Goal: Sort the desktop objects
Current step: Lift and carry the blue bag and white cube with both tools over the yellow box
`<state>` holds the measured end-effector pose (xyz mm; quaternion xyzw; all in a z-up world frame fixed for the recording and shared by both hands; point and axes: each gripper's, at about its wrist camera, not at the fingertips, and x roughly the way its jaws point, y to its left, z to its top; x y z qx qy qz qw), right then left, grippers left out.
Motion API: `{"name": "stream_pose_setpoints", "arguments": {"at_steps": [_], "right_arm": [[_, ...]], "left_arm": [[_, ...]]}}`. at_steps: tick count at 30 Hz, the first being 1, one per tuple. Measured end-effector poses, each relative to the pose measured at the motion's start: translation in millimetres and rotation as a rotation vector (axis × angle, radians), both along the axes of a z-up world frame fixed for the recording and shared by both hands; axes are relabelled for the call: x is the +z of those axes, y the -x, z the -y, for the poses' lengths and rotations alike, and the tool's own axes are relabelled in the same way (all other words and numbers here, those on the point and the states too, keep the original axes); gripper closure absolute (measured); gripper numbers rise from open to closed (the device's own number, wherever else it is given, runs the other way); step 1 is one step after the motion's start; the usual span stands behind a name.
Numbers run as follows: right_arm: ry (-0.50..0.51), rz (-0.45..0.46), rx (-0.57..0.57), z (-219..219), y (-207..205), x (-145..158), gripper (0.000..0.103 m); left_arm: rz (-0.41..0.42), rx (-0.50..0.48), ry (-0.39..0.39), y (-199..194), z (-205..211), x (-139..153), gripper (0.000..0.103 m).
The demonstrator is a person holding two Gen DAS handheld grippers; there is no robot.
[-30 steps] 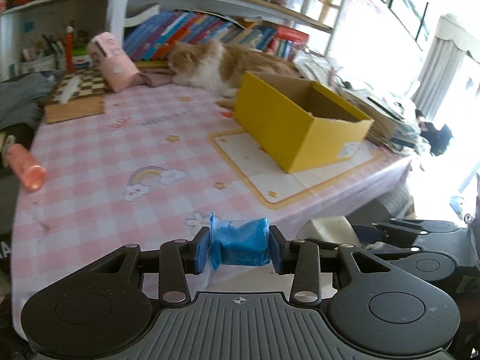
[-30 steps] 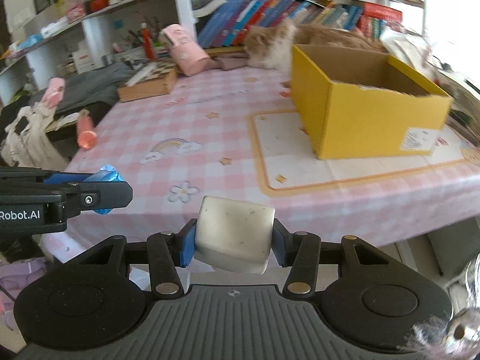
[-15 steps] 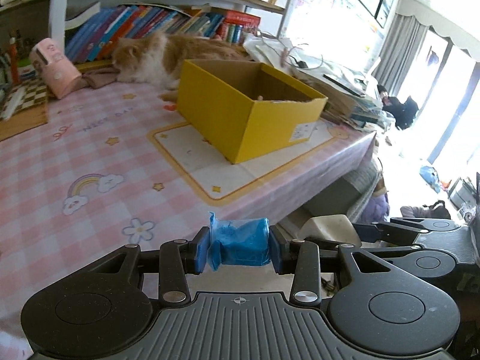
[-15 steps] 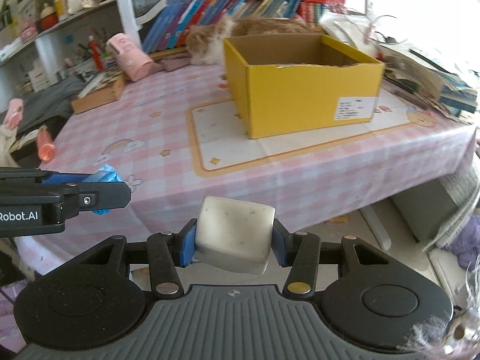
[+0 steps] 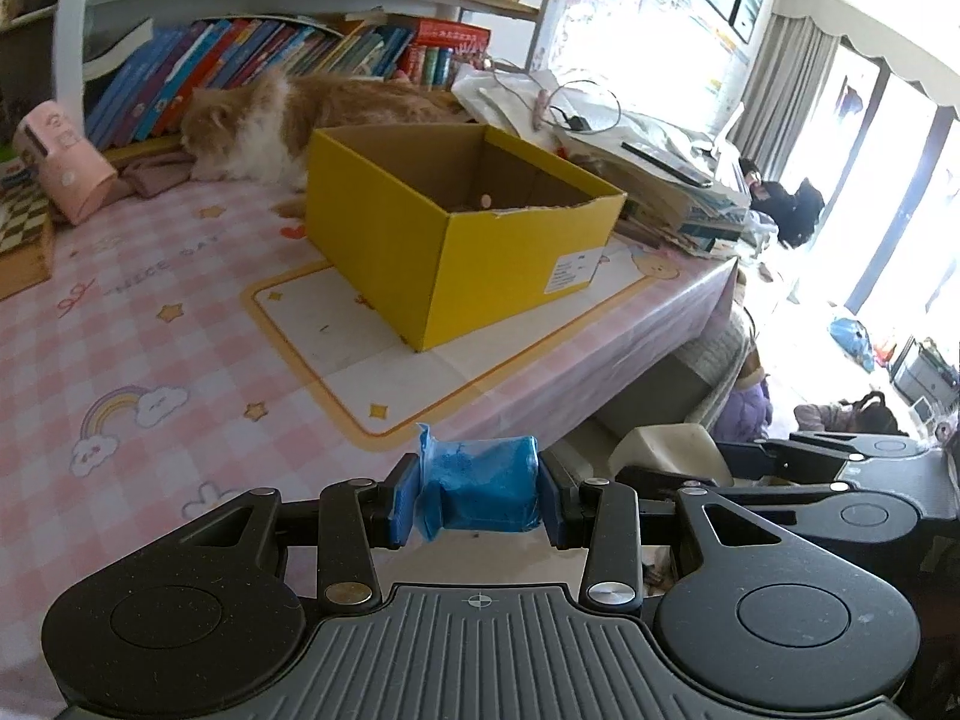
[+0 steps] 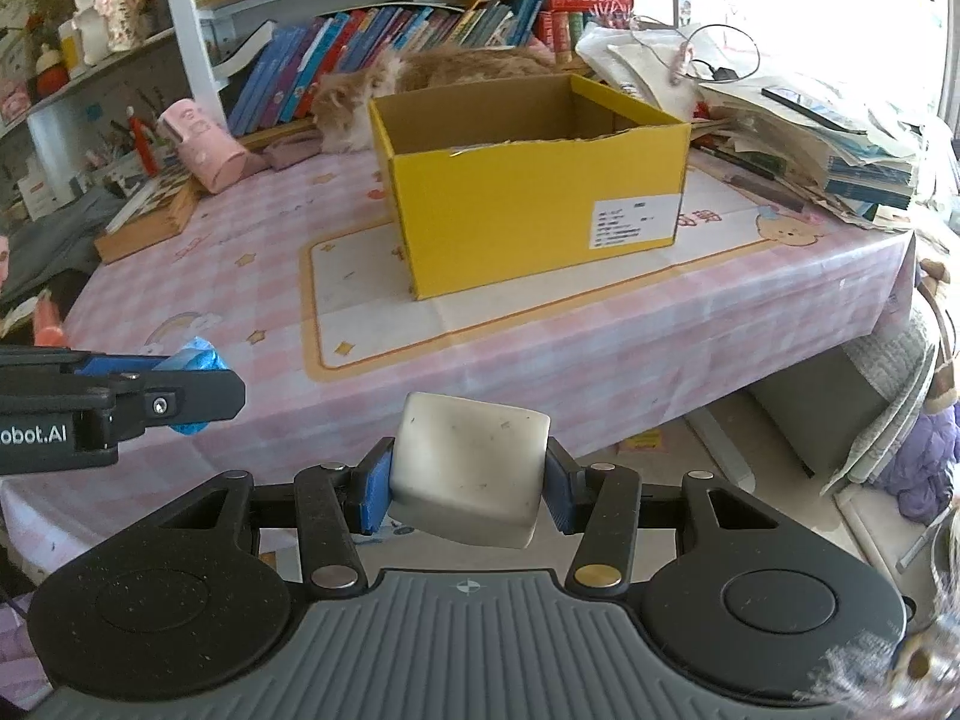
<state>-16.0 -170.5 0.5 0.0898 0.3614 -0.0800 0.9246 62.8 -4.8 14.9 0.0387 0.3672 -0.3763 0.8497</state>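
Lived-in home: cat [image 5: 288, 114], bookshelf [image 5: 270, 60], pink checked tablecloth [image 5: 150, 324].

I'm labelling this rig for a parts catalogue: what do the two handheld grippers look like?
Both the left gripper and the right gripper look alike: ribbed grey base, black rounded side housings, black linkage arms with metal pivot pins, blue pads on the fingers. White lettering marks the left one's side.

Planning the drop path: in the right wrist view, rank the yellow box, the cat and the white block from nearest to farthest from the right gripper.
1. white block, clamped in the right gripper.
2. yellow box, ahead, mid-table.
3. cat, behind the box, by the books.
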Motion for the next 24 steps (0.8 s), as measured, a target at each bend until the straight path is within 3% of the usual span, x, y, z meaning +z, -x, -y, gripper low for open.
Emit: {"name": "stream_pose_setpoints", "arguments": {"at_steps": [16,24], "right_arm": [[-0.024,0.012,0.032,59.0,-28.8,-1.4,0.057],[0.002,0.073,0.035,106.5,-52.0,10.0,0.057]], "left_arm": [[0.034,0.029,-0.04,-20.0,57.4,3.7,0.064],[0.108,0.079,-0.011,-39.7,93.5,22.2,0.064]]}}
